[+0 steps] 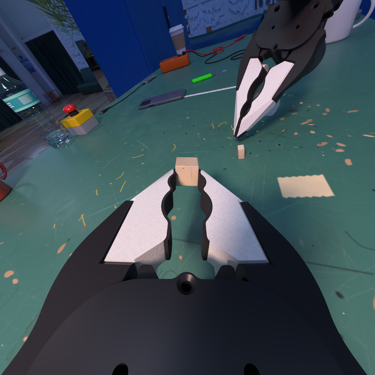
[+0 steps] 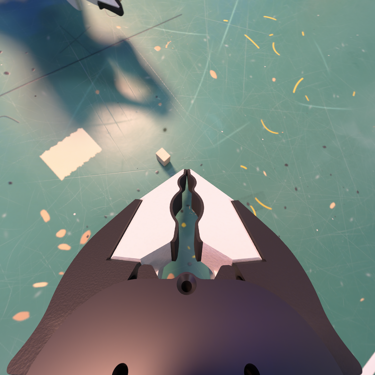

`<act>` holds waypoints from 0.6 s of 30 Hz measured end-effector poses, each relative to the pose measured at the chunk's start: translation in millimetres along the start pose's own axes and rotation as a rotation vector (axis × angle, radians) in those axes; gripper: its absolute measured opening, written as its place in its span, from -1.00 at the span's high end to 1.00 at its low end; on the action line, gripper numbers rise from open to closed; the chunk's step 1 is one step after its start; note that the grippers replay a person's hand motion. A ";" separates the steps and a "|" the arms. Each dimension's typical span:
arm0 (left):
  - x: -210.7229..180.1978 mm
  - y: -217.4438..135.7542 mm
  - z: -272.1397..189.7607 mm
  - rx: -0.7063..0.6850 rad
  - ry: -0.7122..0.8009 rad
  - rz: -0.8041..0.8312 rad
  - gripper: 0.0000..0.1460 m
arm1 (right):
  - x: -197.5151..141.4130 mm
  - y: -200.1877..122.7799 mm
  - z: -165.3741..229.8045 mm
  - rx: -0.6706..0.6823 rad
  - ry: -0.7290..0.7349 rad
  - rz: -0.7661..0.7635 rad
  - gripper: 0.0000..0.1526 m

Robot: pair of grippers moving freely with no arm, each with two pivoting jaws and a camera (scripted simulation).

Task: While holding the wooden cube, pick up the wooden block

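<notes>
Across the scratched green table (image 1: 101, 203), flecked with tan and yellow paint marks, clutter lines the far edge: a grey phone (image 1: 162, 98), a green-handled screwdriver (image 1: 203, 78), an orange box (image 1: 174, 63) with red and black leads, a paper coffee cup (image 1: 177, 38), a yellow box with a red button (image 1: 79, 119) and a clear water bottle (image 1: 30, 113). Blue panels and a dark doorway stand behind (the room looks like a workshop). A pale paper scrap (image 1: 304, 185) lies flat to the right. The left gripper (image 1: 186, 174) clamps the wooden cube (image 1: 186, 171) at its fingertips. The right gripper (image 2: 186, 171) hangs tilted with its tips pressed together, empty, just beside the small wooden block (image 2: 163, 156), which stands on the table untouched.
</notes>
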State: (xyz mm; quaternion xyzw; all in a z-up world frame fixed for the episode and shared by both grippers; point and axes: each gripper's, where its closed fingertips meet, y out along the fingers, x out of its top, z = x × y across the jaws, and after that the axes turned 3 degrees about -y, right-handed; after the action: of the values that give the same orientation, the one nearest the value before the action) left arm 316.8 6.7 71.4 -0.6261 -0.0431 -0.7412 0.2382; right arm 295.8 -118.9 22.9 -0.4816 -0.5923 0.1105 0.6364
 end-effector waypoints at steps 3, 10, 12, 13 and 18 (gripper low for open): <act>-0.1 0.2 -0.3 -0.001 0.001 0.001 0.72 | 1.8 3.6 3.9 0.042 -0.021 0.004 1.00; -0.2 0.4 -0.5 -0.003 0.002 0.002 0.72 | 1.1 10.1 0.7 0.060 -0.035 0.039 1.00; -0.4 0.5 -0.6 -0.003 0.003 0.003 0.72 | 0.2 11.4 1.2 0.069 -0.036 0.046 1.00; -0.3 0.5 -0.6 -0.003 0.003 0.003 0.72 | -0.3 11.9 1.6 0.075 -0.036 0.050 1.00; -0.5 0.6 -0.9 -0.005 0.004 0.004 0.72 | -2.6 12.7 6.4 0.089 -0.022 0.068 1.00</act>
State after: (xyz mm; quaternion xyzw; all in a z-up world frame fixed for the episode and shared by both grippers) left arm 316.3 6.0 70.7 -0.6254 -0.0397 -0.7420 0.2384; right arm 295.1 -111.1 10.7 -0.4714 -0.5770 0.1636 0.6466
